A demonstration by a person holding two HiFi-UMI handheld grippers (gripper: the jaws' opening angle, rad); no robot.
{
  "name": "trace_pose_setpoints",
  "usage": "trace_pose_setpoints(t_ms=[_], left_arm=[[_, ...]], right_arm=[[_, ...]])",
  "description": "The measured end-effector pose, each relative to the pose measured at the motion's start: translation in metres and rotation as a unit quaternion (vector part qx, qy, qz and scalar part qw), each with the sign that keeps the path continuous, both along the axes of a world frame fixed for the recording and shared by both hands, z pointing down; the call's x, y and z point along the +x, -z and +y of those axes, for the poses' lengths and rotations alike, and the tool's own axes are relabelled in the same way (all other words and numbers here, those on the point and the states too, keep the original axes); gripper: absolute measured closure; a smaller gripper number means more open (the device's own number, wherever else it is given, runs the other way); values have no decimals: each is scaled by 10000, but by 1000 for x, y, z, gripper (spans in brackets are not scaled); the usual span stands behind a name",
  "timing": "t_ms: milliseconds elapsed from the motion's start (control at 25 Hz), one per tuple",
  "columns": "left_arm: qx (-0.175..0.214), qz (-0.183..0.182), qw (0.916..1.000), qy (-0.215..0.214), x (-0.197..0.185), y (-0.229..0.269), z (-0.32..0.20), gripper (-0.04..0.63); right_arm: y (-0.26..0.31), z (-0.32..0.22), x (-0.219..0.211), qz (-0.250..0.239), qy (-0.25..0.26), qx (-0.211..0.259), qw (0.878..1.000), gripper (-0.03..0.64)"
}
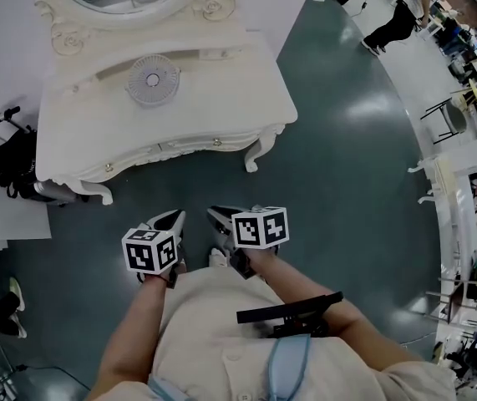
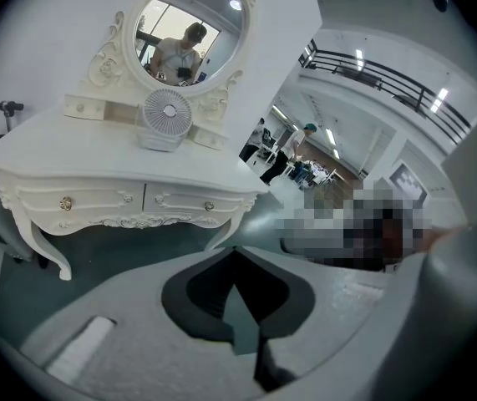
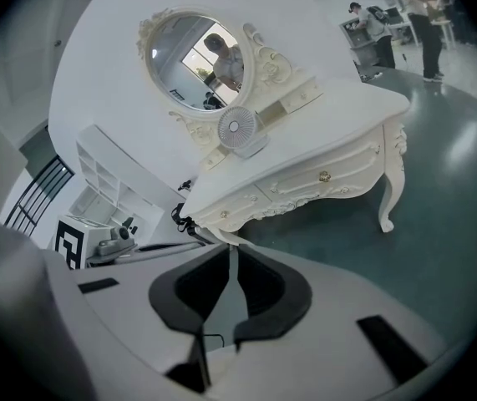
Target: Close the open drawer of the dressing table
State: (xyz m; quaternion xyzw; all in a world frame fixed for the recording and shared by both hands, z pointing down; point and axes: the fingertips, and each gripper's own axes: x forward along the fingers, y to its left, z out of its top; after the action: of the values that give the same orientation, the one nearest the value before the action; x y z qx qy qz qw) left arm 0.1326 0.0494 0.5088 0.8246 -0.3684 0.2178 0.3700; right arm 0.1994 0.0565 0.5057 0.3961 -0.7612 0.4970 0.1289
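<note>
- Nearest, left gripper and right gripper: the jaws of each are pressed together, with nothing between them.
- dressing table stands ahead, well apart from both.
- drawers sit flush under its top, closed.
- small fan stands on the top.

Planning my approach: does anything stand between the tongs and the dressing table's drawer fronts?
Nothing visible: only bare floor separates the left tongs and right tongs from the drawer fronts. A black bag sits aside, left.
</note>
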Motion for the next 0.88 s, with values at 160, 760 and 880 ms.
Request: trace_pose_setpoints(t_ms=[160,760,880], left_arm=[[-23,21,10000,-67,8,0,7,586],[-38,16,10000,-53,10,1,7,586],[-70,17,10000,-31,7,-1,9,586]], right_arm=[[1,3,1,-82,25,15,10000,586],[1,8,-4,-152,289,1,9995,601],[0,8,-5,-139,289,-1,9995,601]])
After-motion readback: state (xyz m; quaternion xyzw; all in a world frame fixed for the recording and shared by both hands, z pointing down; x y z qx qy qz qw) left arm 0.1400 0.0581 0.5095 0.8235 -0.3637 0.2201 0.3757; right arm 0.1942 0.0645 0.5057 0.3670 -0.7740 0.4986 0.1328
